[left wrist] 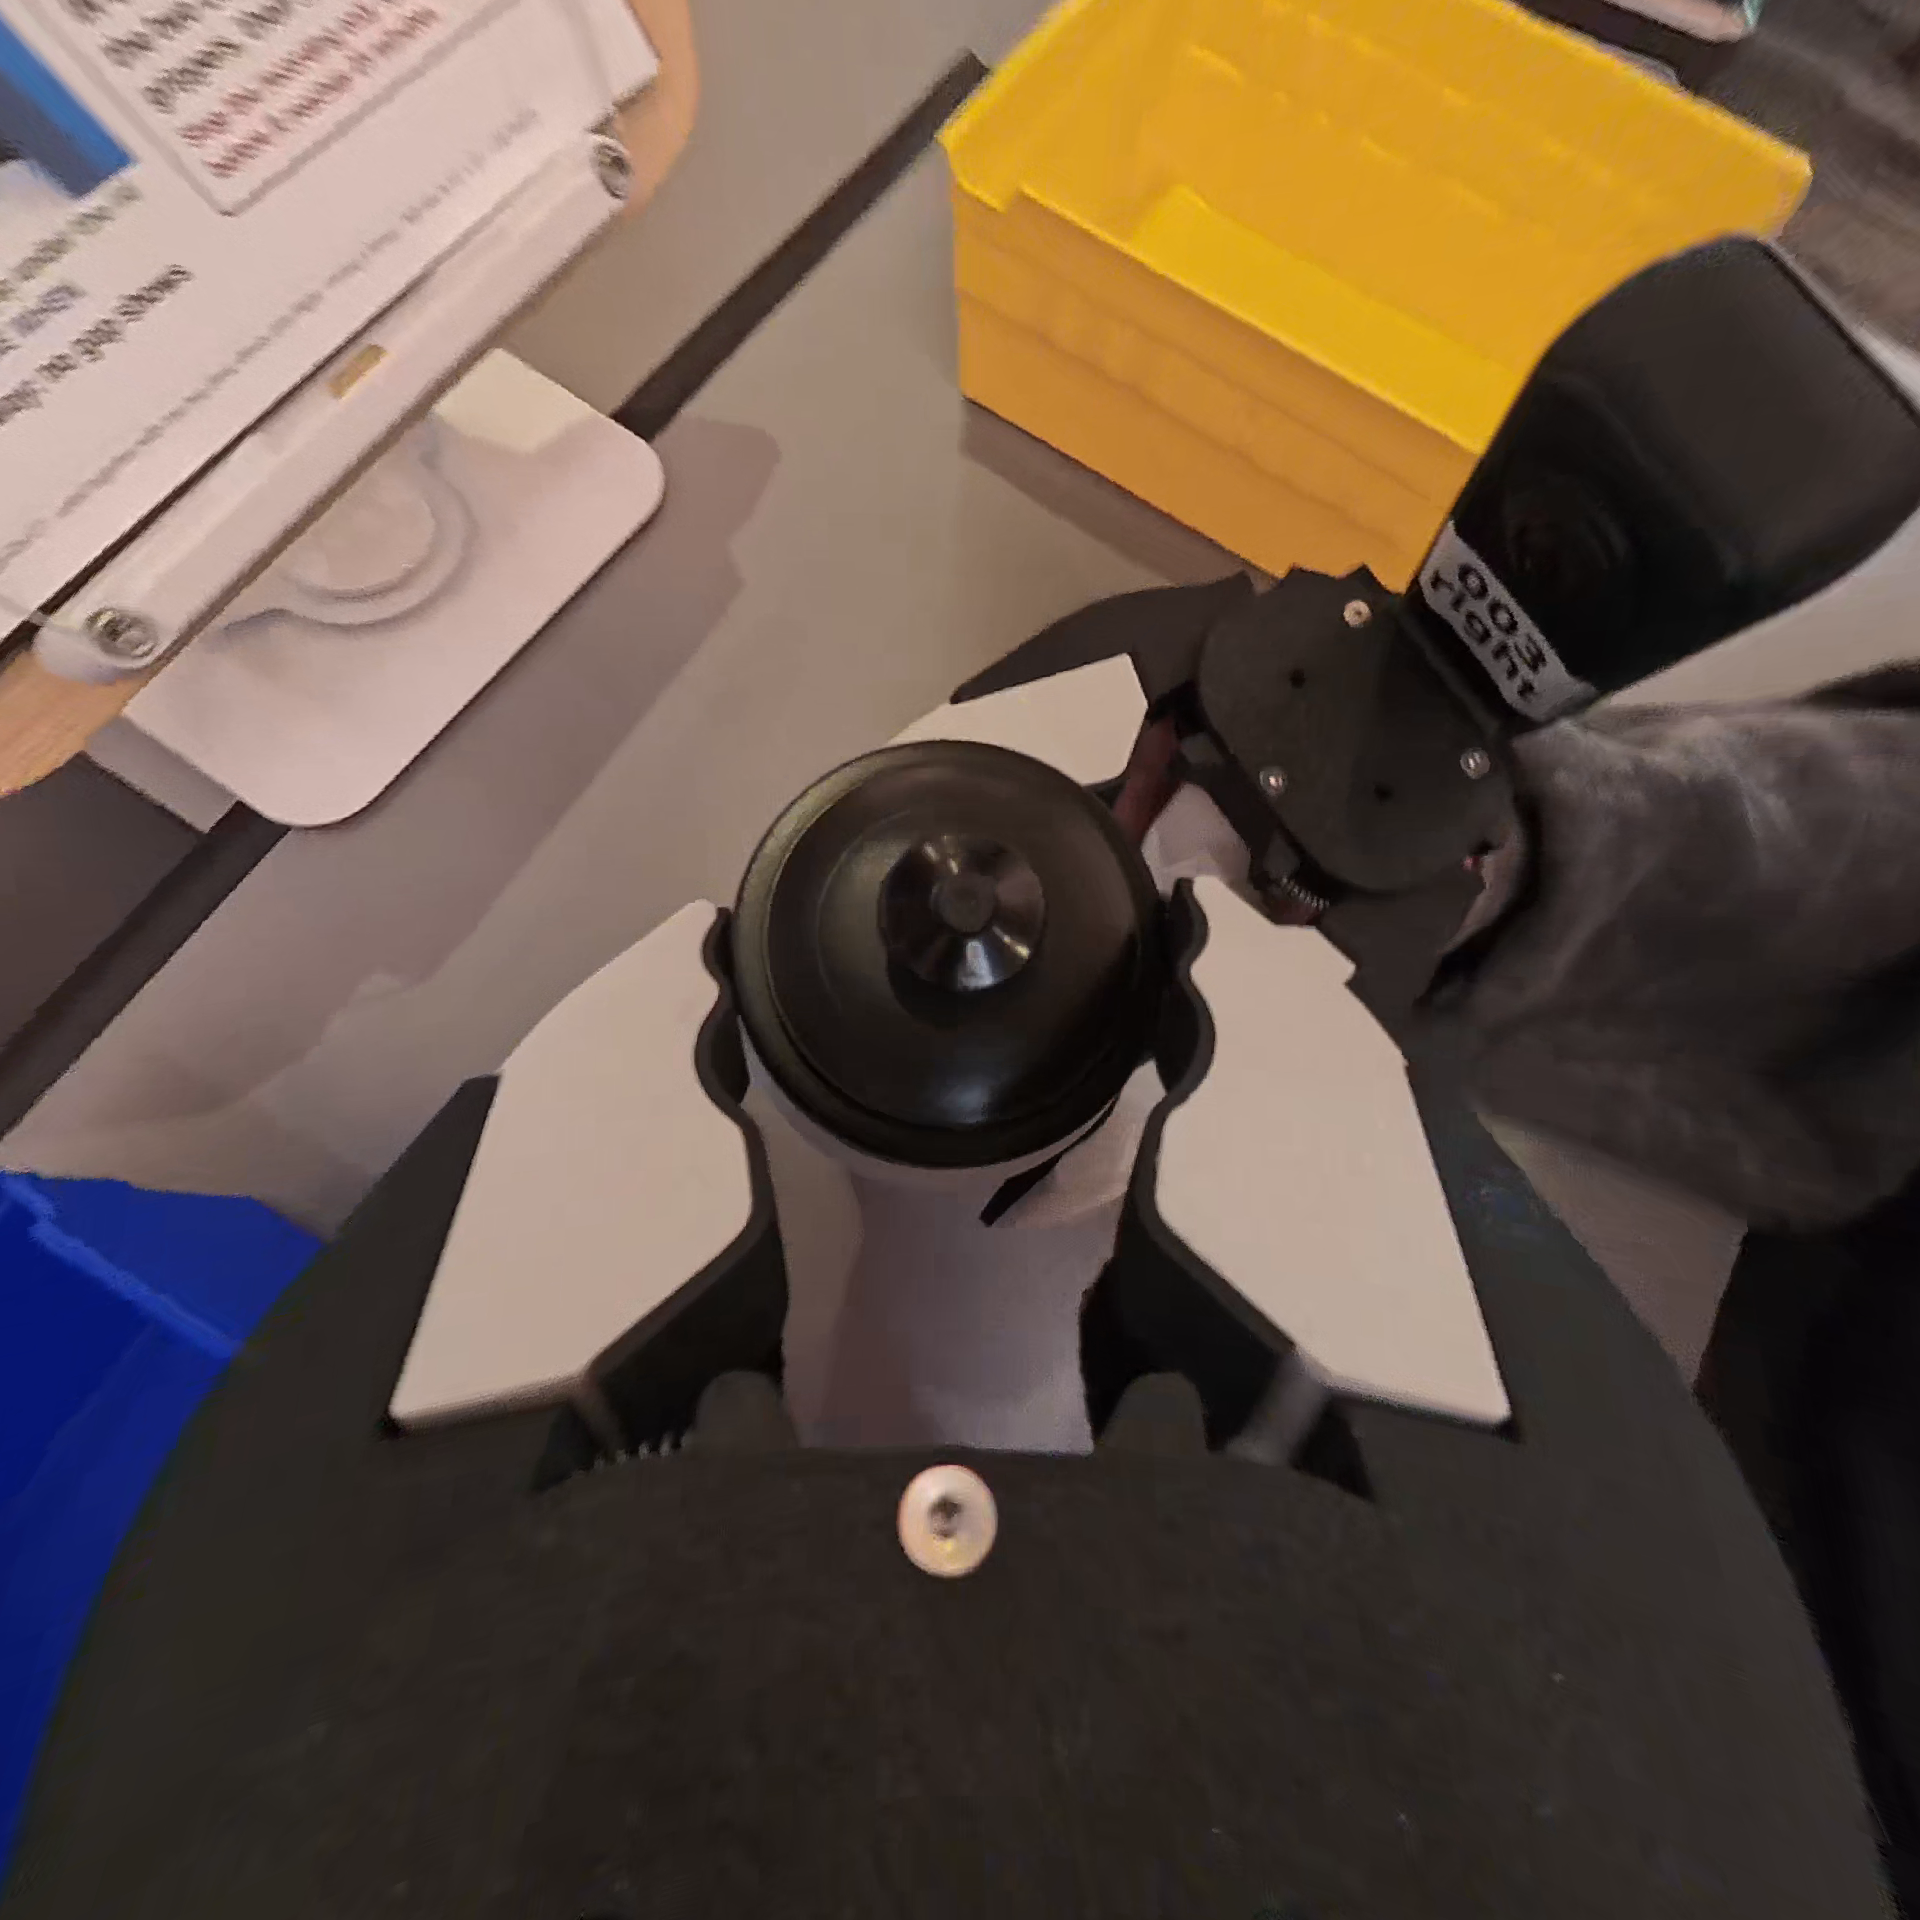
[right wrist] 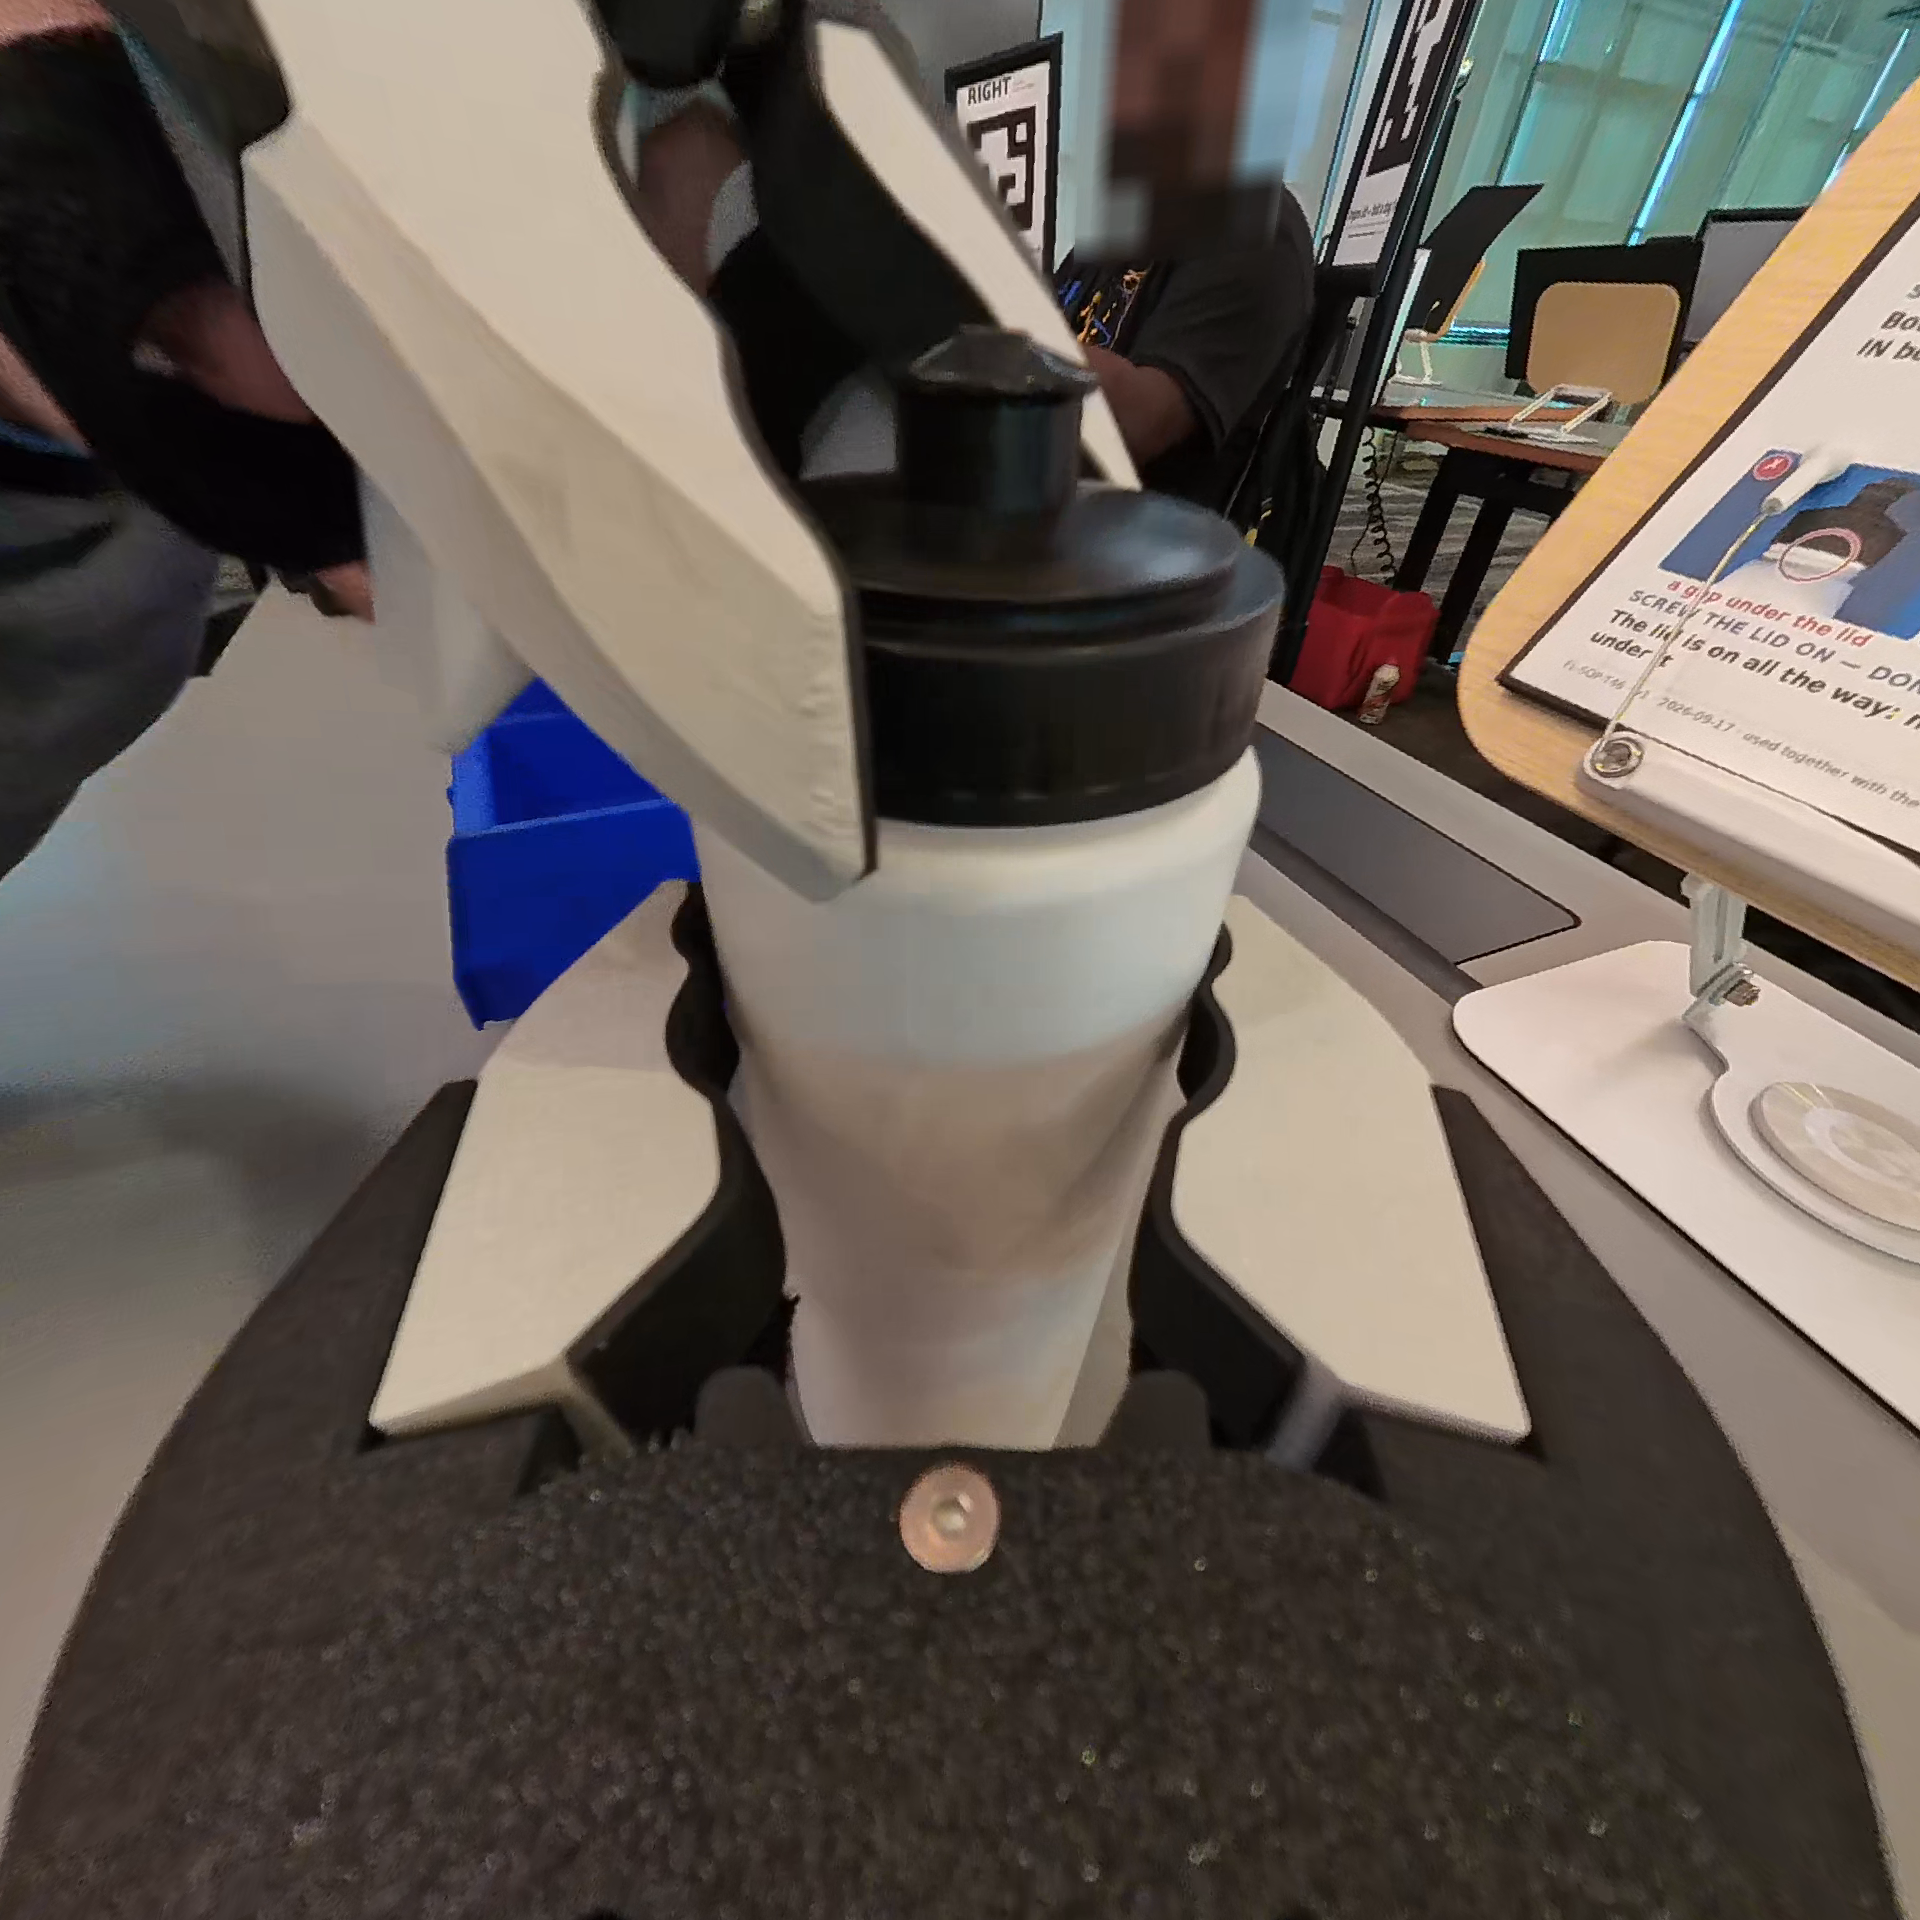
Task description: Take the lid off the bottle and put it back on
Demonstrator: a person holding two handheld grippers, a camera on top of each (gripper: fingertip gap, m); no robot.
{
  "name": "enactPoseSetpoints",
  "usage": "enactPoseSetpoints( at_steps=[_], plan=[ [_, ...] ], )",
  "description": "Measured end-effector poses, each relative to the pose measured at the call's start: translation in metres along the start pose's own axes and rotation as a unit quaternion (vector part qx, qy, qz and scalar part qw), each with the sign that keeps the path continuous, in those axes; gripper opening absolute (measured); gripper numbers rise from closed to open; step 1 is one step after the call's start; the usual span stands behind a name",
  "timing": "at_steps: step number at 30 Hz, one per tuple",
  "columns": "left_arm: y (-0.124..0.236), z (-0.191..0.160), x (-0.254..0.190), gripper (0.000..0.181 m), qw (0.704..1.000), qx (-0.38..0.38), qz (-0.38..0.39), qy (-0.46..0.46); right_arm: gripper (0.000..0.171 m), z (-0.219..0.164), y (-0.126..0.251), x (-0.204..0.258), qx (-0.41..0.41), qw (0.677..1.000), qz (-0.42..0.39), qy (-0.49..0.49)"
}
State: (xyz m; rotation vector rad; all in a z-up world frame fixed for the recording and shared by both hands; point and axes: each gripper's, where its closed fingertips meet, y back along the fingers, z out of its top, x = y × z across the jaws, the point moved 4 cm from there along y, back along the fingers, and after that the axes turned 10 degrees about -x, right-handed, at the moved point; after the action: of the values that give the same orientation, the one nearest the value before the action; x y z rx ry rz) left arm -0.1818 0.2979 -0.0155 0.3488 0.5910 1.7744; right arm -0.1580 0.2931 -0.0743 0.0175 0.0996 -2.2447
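1. The bottle (right wrist: 977, 997), white, stands upright on the worktop (left wrist: 852, 582), between a blue bin (right wrist: 551, 842) and a yellow bin (left wrist: 1299, 312).
2. The right gripper (right wrist: 961, 1023) is clamped on the bottle's body below the shoulder, a finger on each side, acting as the anchor.
3. The left gripper (left wrist: 951, 997) comes from above and is clamped on the black lid (left wrist: 940, 951); its fingers touch the ribbed rim at both sides.
4. The lid sits level on the neck. No gap shows beneath it in the right wrist view, so it appears fully seated.
5. Judged step: turning the lid. To do it well, keep the left gripper's axis in line with the bottle's.
6. Hold the body still, without squeezing it so hard that it deforms.
7. Risk: a tilted pull can cross the thread or tip the bottle.
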Motion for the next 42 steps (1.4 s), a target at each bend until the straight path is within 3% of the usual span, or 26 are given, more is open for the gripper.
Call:
enactPoseSetpoints(
  at_steps=[7,18,23,27,31,35,39,42],
  plan=[
    [0.004,-0.002,0.004,0.078,0.984,0.051,-0.128,-0.109,0.085,0.000,0.000,0.002,0.003,1.000,0.003,0.012],
    [0.003,0.001,0.010,0.077,0.917,0.138,-0.272,-0.257,0.084,0.000,0.000,0.002,-0.002,1.000,0.020,0.008],
    [0.001,0.002,0.011,0.077,0.887,0.158,-0.317,-0.296,0.084,-0.001,0.001,0.001,-0.002,1.000,0.024,0.004],
    [0.000,0.004,0.011,0.077,0.884,0.171,-0.319,-0.298,0.084,-0.001,0.001,0.000,-0.002,1.000,0.022,0.003],
    [0.001,0.003,0.010,0.078,0.910,0.136,-0.299,-0.253,0.084,-0.001,0.001,0.001,-0.007,1.000,0.025,0.002],
    [0.003,0.002,0.005,0.084,0.950,0.071,-0.219,-0.209,0.085,-0.001,0.000,0.001,-0.017,1.000,0.021,0.002],
    [0.012,0.025,-0.004,0.092,0.986,-0.097,-0.097,-0.097,0.085,-0.001,0.001,-0.002,-0.021,1.000,0.016,-0.004],
    [0.019,0.026,-0.003,0.106,0.983,-0.179,0.034,0.014,0.085,-0.001,0.000,0.000,-0.023,1.000,0.015,0.000]
  ],
)
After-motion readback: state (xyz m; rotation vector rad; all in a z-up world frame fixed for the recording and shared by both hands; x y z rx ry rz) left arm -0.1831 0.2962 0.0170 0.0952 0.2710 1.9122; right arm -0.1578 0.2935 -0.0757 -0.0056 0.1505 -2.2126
